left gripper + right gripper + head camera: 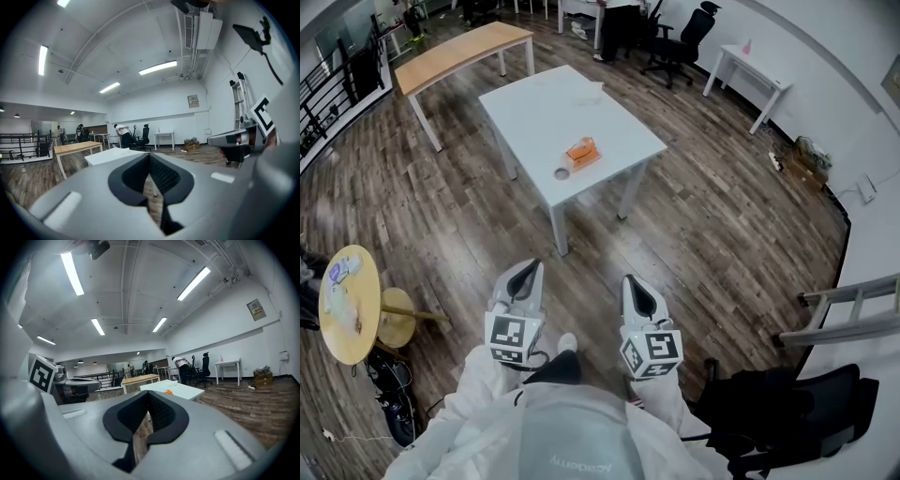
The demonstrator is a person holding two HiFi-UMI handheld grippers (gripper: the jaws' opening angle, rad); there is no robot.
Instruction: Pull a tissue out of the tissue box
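An orange tissue box (581, 151) sits near the front edge of a white table (534, 103), well ahead of me across the wooden floor. The right gripper view shows the tissue box (168, 392) as a small orange spot on the white table (185, 391). My left gripper (525, 272) and right gripper (639, 286) are held side by side close to my body, pointing toward the table and far short of it. The left gripper (150, 154) is shut with nothing between its tips. My right gripper (149, 392) is shut and empty too.
A small round object (562, 173) lies beside the box. A wooden table (459, 52) stands behind the white one, a round yellow side table (347, 300) at my left, a black chair (806, 412) and a ladder (853, 309) at my right. A person stands at the far desks.
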